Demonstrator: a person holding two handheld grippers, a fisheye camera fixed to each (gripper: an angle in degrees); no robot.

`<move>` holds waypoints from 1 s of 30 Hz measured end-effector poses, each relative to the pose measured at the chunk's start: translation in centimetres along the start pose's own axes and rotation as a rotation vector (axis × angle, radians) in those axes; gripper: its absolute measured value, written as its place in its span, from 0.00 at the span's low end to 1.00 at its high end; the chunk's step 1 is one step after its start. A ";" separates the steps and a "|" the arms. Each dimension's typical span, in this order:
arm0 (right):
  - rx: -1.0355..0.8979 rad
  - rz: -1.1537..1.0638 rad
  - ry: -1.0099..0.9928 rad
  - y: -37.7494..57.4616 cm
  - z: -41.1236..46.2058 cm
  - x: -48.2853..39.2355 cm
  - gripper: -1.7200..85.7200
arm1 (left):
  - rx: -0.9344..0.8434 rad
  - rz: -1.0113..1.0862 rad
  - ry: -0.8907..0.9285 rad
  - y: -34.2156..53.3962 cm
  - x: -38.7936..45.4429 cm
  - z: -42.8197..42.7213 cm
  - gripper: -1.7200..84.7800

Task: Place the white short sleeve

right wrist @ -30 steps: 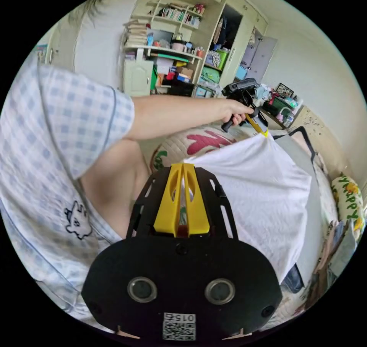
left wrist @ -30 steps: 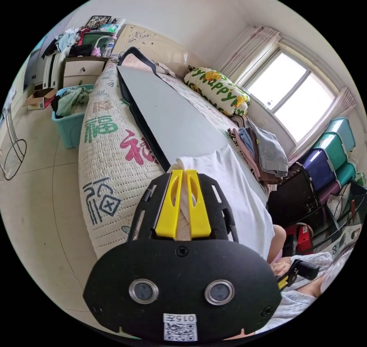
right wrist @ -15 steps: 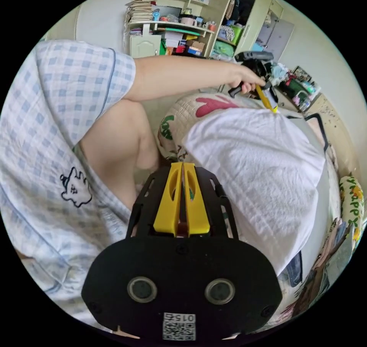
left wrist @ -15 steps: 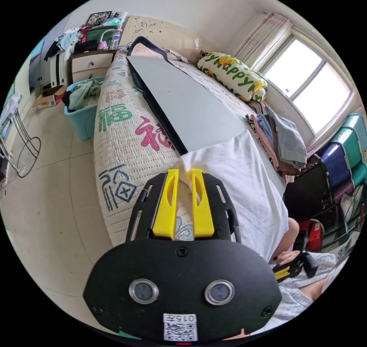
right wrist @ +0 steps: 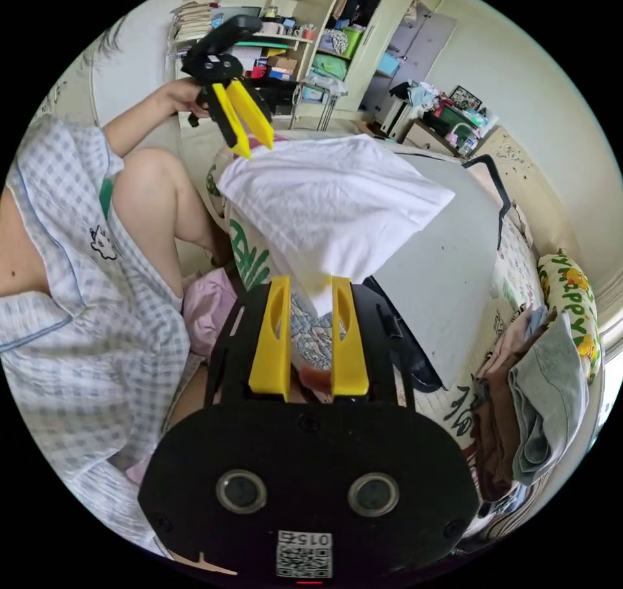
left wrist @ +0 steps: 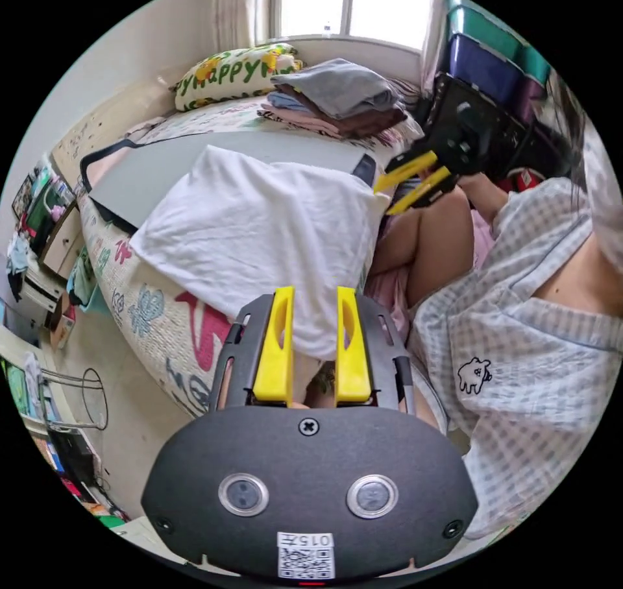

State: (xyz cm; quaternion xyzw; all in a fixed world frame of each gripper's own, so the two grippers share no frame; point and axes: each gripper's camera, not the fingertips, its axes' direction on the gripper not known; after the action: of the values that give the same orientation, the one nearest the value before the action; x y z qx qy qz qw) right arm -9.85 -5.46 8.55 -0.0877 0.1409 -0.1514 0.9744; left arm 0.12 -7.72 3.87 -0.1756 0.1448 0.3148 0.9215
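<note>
Two tools: left tool (left wrist: 312, 290), right tool (right wrist: 309, 280); each has two yellow jaws.
Left tool state: jaws spread apart, a hem of cloth hanging between them; in the right gripper view (right wrist: 248, 130) its tips sit just at the near corner of the cloth, still parted.
Right tool state: jaws apart, a drooping point of cloth between them, not pinched; in the left gripper view (left wrist: 405, 181) its jaws stand parted just beside the cloth's other corner.
White short sleeve (left wrist: 259, 239): one, folded into a rough rectangle, lying half on the grey board and half over the bed edge, one end hanging down toward the person (right wrist: 337, 200).
Grey board (left wrist: 169, 161): one, flat on the bed, dark rim, partly covered by the white short sleeve.
Bed (left wrist: 156, 303): one, quilted cover with red and green printed characters.
Folded pile (left wrist: 337, 99): one stack, grey piece on top, pink and brown layers below; exact count cannot be told.
Pillow (left wrist: 233, 76): one, yellow-green print, by the window.
Person (left wrist: 519, 329): one, checked top, seated close to the bed edge.
</note>
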 end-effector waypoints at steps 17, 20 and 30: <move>0.065 0.115 -0.212 1.9 -4.1 9.9 0.04 | 0.190 -0.198 0.170 7.2 -8.3 -1.1 0.07; 0.232 0.235 -0.231 2.8 -6.3 15.9 0.08 | 0.391 -0.386 0.175 10.6 -15.3 -3.1 0.09; 0.360 0.627 -0.581 -3.1 1.2 35.2 0.19 | 0.435 -0.718 0.486 13.4 -38.4 7.5 0.18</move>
State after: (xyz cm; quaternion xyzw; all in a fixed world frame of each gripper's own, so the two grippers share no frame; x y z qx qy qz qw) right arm 21.85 -19.50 1.62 0.0910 -0.1467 0.1592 0.9720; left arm -36.33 -15.00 21.98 -0.0860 0.3487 -0.1106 0.9267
